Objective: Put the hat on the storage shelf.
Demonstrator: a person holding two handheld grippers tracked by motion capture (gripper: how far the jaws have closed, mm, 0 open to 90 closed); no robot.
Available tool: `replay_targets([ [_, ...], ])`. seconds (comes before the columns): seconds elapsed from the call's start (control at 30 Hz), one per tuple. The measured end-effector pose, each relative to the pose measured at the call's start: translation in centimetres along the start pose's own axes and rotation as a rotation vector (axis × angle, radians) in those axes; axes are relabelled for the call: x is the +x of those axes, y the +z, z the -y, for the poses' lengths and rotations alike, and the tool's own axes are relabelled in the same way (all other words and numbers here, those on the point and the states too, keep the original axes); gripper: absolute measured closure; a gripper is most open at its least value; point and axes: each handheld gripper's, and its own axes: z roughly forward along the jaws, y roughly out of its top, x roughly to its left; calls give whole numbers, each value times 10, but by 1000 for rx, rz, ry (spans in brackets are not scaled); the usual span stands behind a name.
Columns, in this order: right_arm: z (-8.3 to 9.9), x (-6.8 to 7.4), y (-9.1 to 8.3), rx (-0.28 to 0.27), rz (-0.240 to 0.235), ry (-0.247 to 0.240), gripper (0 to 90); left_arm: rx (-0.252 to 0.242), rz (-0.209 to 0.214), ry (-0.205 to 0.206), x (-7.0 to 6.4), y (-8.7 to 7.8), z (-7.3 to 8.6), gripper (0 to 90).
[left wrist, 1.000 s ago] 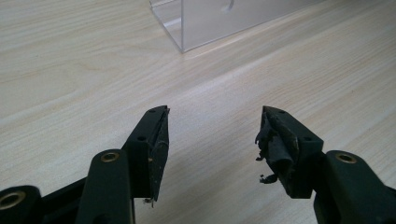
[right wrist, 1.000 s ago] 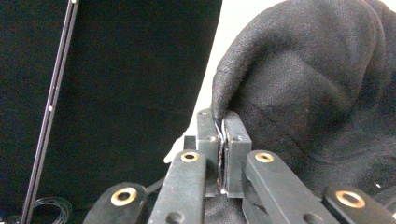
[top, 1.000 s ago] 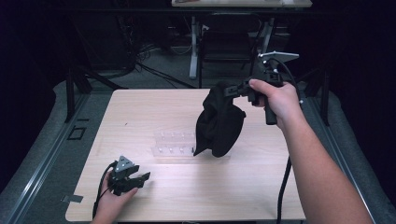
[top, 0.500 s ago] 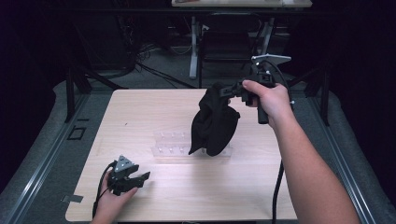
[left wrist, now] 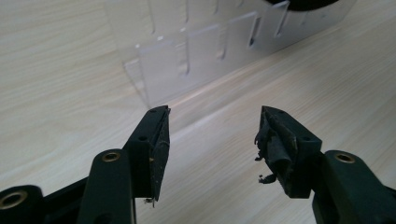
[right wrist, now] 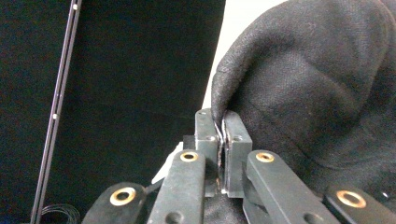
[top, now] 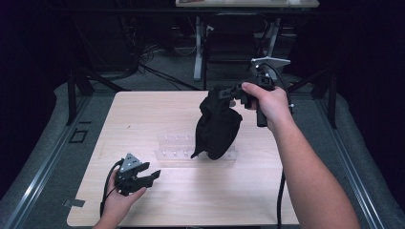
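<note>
A black cloth (top: 217, 126) hangs in the air over the right half of the table, its lower end near a clear plastic rack (top: 174, 147). My right gripper (top: 223, 92) is shut on the cloth's top edge, and in the right gripper view the jaws pinch a fold of the cloth (right wrist: 303, 84) at the right gripper (right wrist: 220, 119). My left gripper (top: 152, 175) rests low near the table's front left, open with nothing between its jaws. In the left gripper view the left gripper (left wrist: 212, 126) points toward the clear rack (left wrist: 205, 51).
The wooden table (top: 143, 109) stands on grey flooring, with dark table legs and cables behind it (top: 200, 43). A metal rail (top: 33, 176) runs along the left side. A cable (top: 281, 200) trails from the right gripper beside the forearm.
The right gripper has carried the hanging cloth a little to the left and toward the person. The left gripper has stayed in place, open.
</note>
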Motion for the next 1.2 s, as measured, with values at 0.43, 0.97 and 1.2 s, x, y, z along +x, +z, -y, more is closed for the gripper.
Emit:
replay_targets([
  [0.43,-4,3,16,-12,-29,3,875,-76,35,56,-23,8,-45,477],
  [0.97,-3,5,31,-14,-61,-2,875,-98,90,109,-54,20,-68,529],
  [1.2,-3,8,35,-9,-62,-7,873,-93,83,115,-63,20,-76,634],
])
